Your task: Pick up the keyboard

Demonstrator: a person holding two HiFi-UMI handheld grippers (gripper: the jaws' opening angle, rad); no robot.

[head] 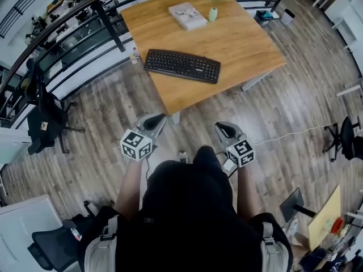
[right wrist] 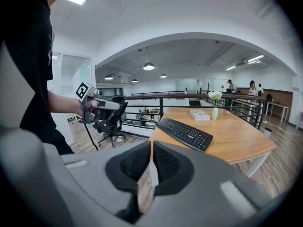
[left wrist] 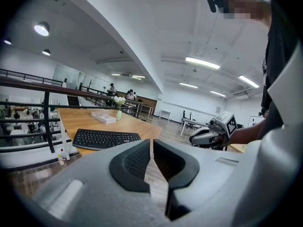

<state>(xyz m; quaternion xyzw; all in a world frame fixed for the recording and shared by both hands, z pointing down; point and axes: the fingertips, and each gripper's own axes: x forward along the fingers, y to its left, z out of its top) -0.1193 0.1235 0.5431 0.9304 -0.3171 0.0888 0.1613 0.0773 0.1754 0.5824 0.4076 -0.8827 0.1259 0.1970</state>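
Note:
A black keyboard [head: 181, 66] lies near the front edge of a wooden table [head: 249, 47], also visible as the keyboard [left wrist: 106, 138] and the keyboard [right wrist: 184, 132]. My left gripper [head: 154, 120] and right gripper [head: 225, 130] hover over the floor short of the table, both well apart from the keyboard. The left gripper [left wrist: 151, 145] is shut with nothing between its pads. The right gripper [right wrist: 151, 148] is shut too, and empty. Each gripper shows in the other's view: the right gripper [left wrist: 210, 135] and the left gripper [right wrist: 102, 105].
A book [head: 187, 15] and a small green vase with white flowers [head: 213, 13] sit at the table's far side. A dark railing [head: 85, 35] runs along the table's left. A black office chair [head: 48, 118] stands left, another chair [head: 346, 135] right.

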